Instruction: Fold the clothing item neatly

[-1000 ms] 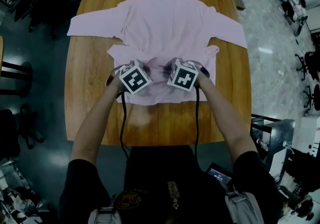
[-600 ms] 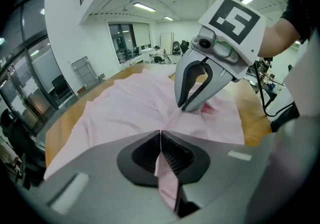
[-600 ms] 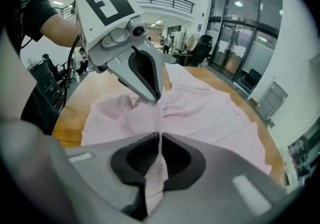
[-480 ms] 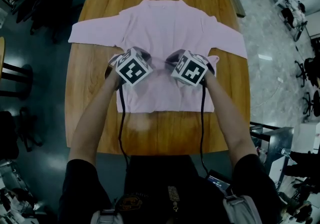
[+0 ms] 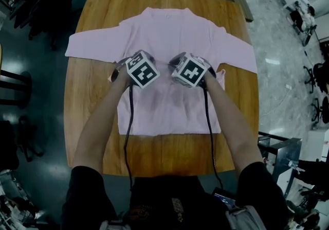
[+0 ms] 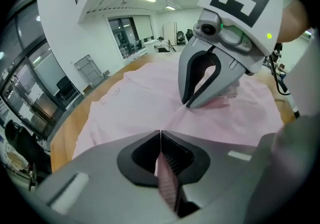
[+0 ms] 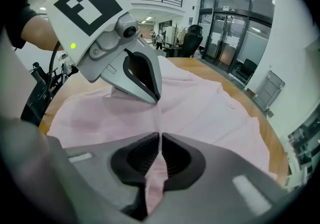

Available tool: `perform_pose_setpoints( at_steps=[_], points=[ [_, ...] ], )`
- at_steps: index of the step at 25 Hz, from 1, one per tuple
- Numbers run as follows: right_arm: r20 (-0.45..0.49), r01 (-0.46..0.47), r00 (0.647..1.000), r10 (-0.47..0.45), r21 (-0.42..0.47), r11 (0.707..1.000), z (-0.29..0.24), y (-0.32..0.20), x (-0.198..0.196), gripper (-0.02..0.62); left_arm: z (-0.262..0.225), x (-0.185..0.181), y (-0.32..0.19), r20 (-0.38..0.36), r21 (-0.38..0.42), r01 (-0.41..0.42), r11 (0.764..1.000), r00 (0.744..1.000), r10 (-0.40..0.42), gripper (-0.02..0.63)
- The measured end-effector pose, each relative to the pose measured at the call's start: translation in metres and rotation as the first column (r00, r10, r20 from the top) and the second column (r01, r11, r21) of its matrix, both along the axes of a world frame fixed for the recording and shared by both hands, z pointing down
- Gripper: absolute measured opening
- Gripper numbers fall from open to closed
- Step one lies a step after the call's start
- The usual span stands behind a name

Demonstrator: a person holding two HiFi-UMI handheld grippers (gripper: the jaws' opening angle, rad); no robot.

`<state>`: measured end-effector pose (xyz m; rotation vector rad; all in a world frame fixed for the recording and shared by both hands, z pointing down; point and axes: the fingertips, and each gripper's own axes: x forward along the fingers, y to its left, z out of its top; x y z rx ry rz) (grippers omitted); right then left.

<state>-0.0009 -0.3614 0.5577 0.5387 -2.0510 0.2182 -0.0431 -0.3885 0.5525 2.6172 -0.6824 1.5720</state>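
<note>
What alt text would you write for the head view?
A person's left gripper and right gripper, side by side, each pinch the middle of a pink shirt on a wooden table. Its sleeves spread sideways.

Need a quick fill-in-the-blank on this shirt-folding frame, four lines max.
1. The shirt lies on a table made of ___.
2. The left gripper is shut on the ___.
3. The shirt's colour is ___.
4. Its collar points ___ from the person.

Missing words: wood; shirt; pink; away.
</note>
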Motion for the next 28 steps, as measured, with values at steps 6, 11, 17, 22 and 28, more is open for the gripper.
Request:
perform_pose_setpoints(
  at_steps=[6, 11, 17, 22, 28],
  points=[
    [-0.013, 0.032, 0.999, -0.033, -0.007, 0.999, 0.025, -0.020, -0.004, 0.025, 0.028, -0.004, -0.014, 0.001, -0.049, 0.029, 0.998, 1.000, -0.029, 0.015],
    [0.000, 0.044, 0.999, -0.044, -0.008, 0.999, 0.042, -0.022, -0.007, 0.026, 0.046, -0.006, -0.012, -0.010, -0.069, 0.069, 0.995, 0.998, -0.070, 0.016],
    [0.048, -0.035, 0.998, 0.035, -0.005, 0.999, 0.026, -0.023, 0.002, 0.083, 0.016, -0.022, -0.023, -0.115, -0.030, 0.163, 0.986, 0.980, -0.165, 0.121],
    [0.058, -0.062, 0.997, 0.059, 0.054, 0.997, -0.008, -0.026, 0.012, 0.109, -0.026, -0.059, -0.029, -0.164, 0.044, 0.255, 0.966, 0.956, -0.245, 0.129],
    [-0.025, -0.078, 0.997, 0.079, 0.055, 0.995, -0.018, -0.017, 0.013, 0.107, -0.047, -0.099, -0.012, -0.150, 0.067, 0.289, 0.955, 0.949, -0.277, 0.111]
  ],
)
